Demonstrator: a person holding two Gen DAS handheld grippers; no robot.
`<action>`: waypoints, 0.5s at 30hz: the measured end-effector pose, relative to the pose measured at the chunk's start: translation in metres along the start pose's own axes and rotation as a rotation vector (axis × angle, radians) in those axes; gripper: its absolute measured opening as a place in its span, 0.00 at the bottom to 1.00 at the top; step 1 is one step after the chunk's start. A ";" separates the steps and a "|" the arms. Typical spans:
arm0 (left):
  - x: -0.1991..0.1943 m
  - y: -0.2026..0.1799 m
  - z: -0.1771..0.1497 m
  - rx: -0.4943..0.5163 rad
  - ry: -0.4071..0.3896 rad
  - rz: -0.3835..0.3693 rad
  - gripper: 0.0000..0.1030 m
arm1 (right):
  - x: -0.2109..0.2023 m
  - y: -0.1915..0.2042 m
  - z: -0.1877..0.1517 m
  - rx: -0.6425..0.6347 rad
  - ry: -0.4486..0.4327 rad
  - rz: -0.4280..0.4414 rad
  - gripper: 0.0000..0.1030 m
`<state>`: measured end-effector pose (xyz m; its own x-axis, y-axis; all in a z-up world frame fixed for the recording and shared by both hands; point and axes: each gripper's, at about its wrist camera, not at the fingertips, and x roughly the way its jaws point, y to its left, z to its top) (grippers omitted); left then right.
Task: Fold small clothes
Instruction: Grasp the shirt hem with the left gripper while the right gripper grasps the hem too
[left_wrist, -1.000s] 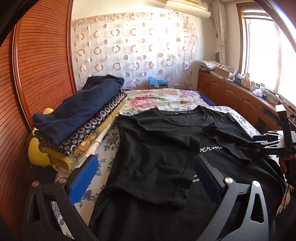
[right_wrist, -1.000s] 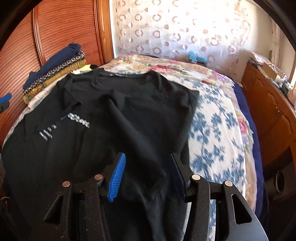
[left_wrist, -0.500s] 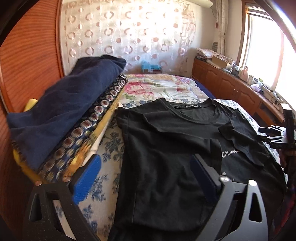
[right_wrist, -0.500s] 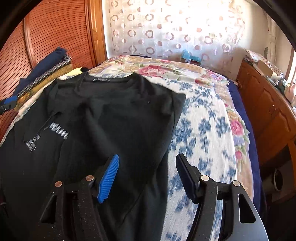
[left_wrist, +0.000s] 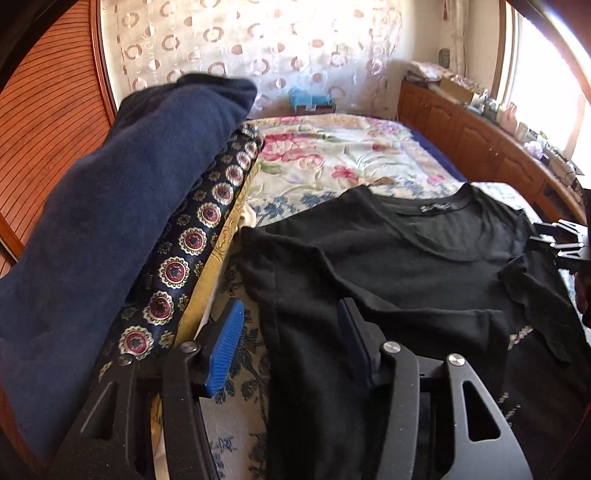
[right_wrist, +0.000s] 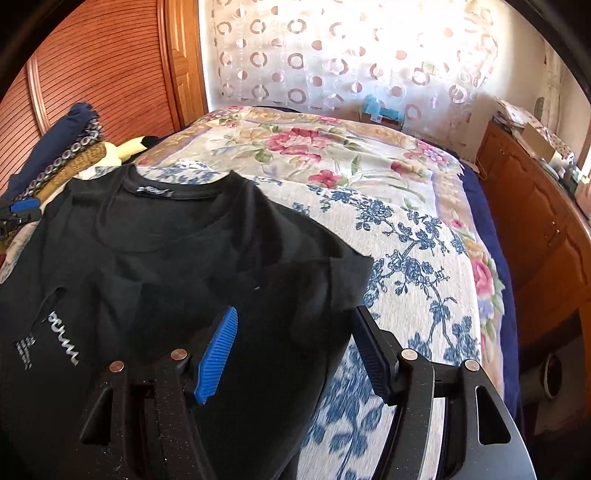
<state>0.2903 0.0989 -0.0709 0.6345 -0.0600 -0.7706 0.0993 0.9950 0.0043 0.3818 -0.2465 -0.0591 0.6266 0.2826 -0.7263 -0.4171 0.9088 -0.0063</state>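
A black T-shirt (left_wrist: 388, 266) lies on the flowered bedspread with both sleeves folded inward; its white print shows (right_wrist: 62, 343). My left gripper (left_wrist: 291, 343) is open over the shirt's left edge, one pad (left_wrist: 225, 347) over the bedspread, the other over the cloth. My right gripper (right_wrist: 295, 347) is open over the shirt's (right_wrist: 207, 258) right edge, holding nothing. The right gripper also shows at the far right of the left wrist view (left_wrist: 565, 243), and the left gripper at the left edge of the right wrist view (right_wrist: 18, 210).
A stack of folded clothes, navy on top (left_wrist: 122, 206), stands close on the left, against a wooden slatted wardrobe (left_wrist: 48, 122). A yellow plush toy (right_wrist: 122, 151) lies behind it. Wooden cabinets (right_wrist: 535, 229) run along the right of the bed (right_wrist: 413, 258).
Both grippers have moved outward and forward, the left toward the shirt's left edge beside the stack, the right toward its right edge. The left jaws have narrowed somewhat, the right have widened.
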 end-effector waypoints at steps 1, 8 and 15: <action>0.003 0.000 0.000 0.005 0.009 0.004 0.49 | 0.003 -0.002 0.000 0.007 0.003 0.000 0.64; 0.015 -0.004 0.005 0.021 0.038 0.010 0.45 | 0.003 -0.003 -0.003 0.026 -0.022 0.022 0.67; 0.024 -0.004 0.009 0.008 0.048 0.010 0.43 | 0.006 -0.003 0.001 0.018 -0.015 0.019 0.73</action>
<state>0.3124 0.0929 -0.0836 0.5982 -0.0461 -0.8000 0.0994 0.9949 0.0171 0.3872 -0.2474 -0.0626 0.6283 0.3046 -0.7159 -0.4178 0.9083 0.0199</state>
